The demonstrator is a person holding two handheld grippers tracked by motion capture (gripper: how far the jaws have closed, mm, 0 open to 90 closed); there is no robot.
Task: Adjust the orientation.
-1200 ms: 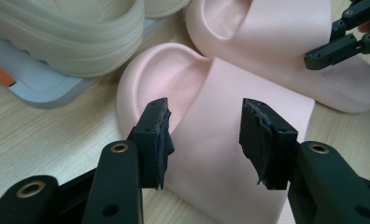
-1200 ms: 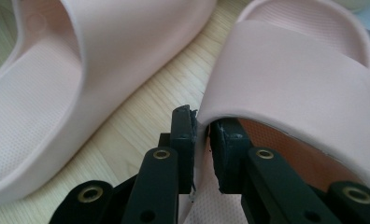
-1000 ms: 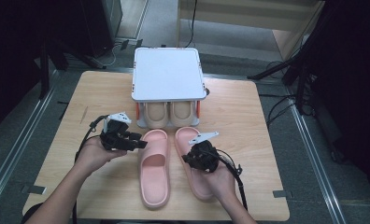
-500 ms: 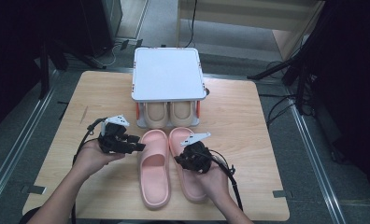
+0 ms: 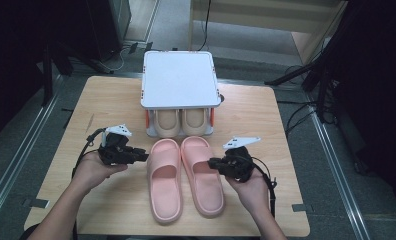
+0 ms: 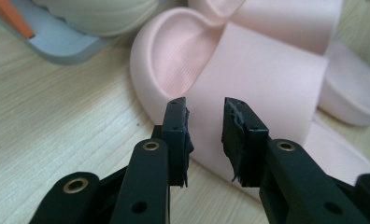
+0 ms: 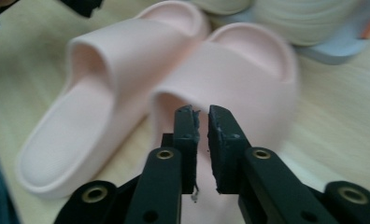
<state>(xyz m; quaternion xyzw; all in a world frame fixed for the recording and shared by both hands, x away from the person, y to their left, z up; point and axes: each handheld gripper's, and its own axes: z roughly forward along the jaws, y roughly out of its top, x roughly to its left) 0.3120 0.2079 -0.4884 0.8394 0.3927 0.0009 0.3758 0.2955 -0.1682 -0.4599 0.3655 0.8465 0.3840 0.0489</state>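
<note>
High view. Since a second ago the right gripper (image 5: 212,163) has come off the right pink slipper (image 5: 201,174) and now sits at that slipper's outer edge, level with the strap; half a second ago it was over the strap itself. That slipper has slid back beside its mate. The left gripper (image 5: 145,156) has hardly moved and sits just beside the outer edge of the left pink slipper (image 5: 164,180). Count: two pink slippers side by side on the wooden table (image 5: 111,100), toes toward the rack; two beige slippers (image 5: 180,121) under the white shelf of the small rack (image 5: 179,80); two grippers, one per hand.

Left gripper view. The jaws have just been closing and stand with a narrow gap, nothing pinched between the pads. The left pink slipper (image 6: 248,70) lies right ahead, its strap and toe rim just beyond the fingertips (image 6: 176,116); contact cannot be told. A corner of the rack base (image 6: 57,42) shows at top left.

Right gripper view. The jaws have just been closing too; a thin slit remains between the pads, with nothing seen in it. The strap of the right pink slipper (image 7: 248,70) is straight ahead, blurred; the left pink slipper (image 7: 94,107) lies farther left.
</note>
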